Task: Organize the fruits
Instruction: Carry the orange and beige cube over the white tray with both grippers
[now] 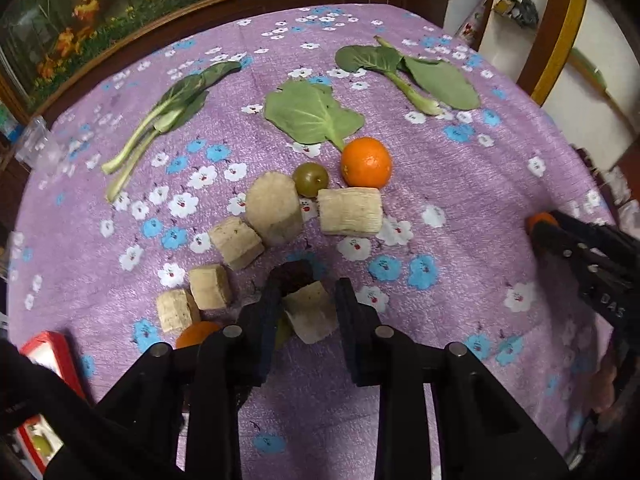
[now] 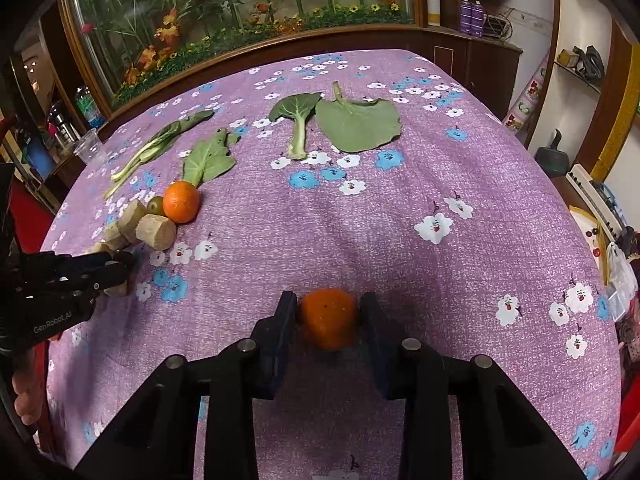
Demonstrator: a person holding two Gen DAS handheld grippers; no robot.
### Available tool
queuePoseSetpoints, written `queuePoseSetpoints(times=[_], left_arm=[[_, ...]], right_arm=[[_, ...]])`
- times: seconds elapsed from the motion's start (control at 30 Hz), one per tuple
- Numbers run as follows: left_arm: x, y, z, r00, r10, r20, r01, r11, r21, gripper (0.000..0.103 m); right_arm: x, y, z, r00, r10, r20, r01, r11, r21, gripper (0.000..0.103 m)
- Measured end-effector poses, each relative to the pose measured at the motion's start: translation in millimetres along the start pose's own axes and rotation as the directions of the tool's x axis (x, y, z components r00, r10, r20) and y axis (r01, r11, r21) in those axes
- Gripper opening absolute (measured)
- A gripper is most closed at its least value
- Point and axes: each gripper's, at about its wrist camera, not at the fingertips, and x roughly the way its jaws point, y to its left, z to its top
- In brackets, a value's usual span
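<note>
The left gripper (image 1: 306,308) is clamped on a pale root chunk (image 1: 310,314) at lower centre. The right gripper (image 2: 328,320) squeezes an orange (image 2: 328,318) at lower centre. Another orange (image 1: 366,162) sits mid-frame beside 1 green fruit (image 1: 310,176) on the purple tablecloth (image 1: 460,200).

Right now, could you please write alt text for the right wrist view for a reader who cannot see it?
The right gripper clamps an orange just above a purple flowered tablecloth. Further back lie green leaves, and at left a second orange sits beside beige cut chunks, where the left gripper reaches in.
</note>
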Motion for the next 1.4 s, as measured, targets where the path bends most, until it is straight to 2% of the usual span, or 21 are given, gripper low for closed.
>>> queuePoseSetpoints(times=[0.07, 0.43, 0.67, 0.77, 1.07, 1.4], left_arm=[[-2.4, 3.0, -0.4, 0.999, -0.035, 0.005, 0.035, 0.999, -0.014, 0.024], [-31.9, -20.6, -14.5, 0.993, -0.105, 0.058, 0.105, 0.994, 0.015, 0.024], [-61.8, -39.0, -41.7, 0.992, -0.102, 0.072, 0.1, 0.995, 0.026, 0.024], [-80.2, -36.7, -58.9, 0.991, -0.105, 0.081, 0.105, 0.994, -0.002, 0.024], [-136.3, -4.1, -109.3, 0.989, -0.019, 0.149, 0.035, 0.994, -0.104, 0.024], [-160.3, 27.3, -152.3, 0.984, 0.053, 0.169, -0.019, 0.98, -0.199, 0.024]], right_arm=[[-1.2, 1.1, -0.3, 1.0, 0.003, 0.005, -0.003, 1.0, 0.002, 0.034], [-24.6, 11.9, -4.2, 0.998, 0.046, 0.048, -0.046, 0.999, -0.008, 0.033], [-53.4, 31.7, -19.8, 0.995, 0.078, 0.063, -0.076, 0.997, -0.031, 0.033], [-69.8, 45.1, -29.3, 0.994, 0.087, 0.07, -0.083, 0.995, -0.054, 0.033], [-102.7, 97.1, -57.5, 0.996, 0.082, 0.039, -0.077, 0.991, -0.111, 0.033], [-124.7, 151.0, -83.7, 0.995, 0.093, 0.025, -0.088, 0.981, -0.173, 0.033]])
